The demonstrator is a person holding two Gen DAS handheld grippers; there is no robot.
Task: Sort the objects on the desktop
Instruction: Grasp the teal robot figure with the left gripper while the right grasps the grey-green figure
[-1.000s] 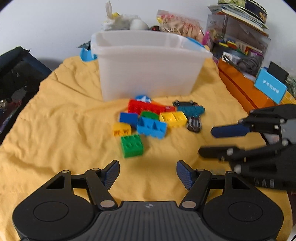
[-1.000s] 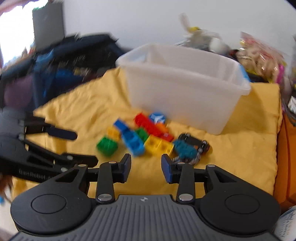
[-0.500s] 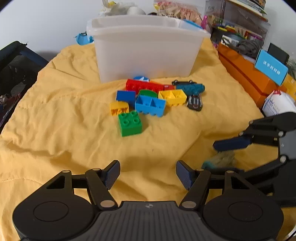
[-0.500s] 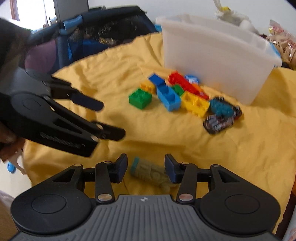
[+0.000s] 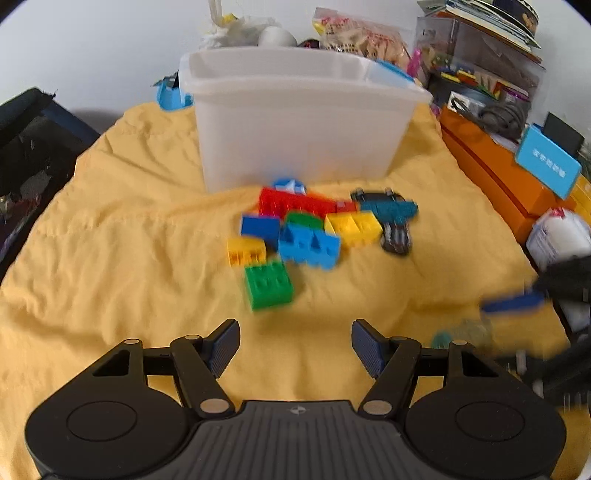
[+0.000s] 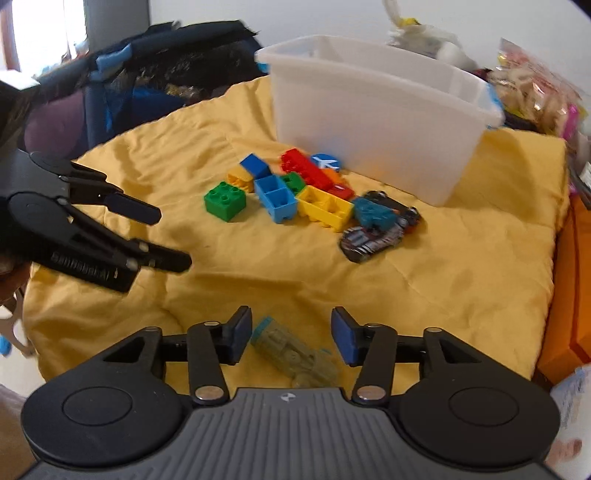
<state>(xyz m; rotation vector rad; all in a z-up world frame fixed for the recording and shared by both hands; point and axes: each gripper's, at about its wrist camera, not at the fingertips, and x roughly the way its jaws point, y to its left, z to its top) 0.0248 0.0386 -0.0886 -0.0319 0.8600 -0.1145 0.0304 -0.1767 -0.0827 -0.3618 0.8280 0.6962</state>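
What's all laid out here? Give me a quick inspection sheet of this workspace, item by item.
Surface: wrinkled yellow cloth over the table.
Job's things: pile of toy bricks, with a green brick nearest the left gripper; toy cars beside the pile; white bin behind them; olive toy car lying apart, near the front edge.
Clutter: orange box, blue sign, snack bag, stacked books.
Grippers: left gripper open, holding nothing; right gripper open, one finger on each side of the olive toy car, not closed on it.
Cables: grey coil on the orange box.
Surroundings: white wall, dark bag.
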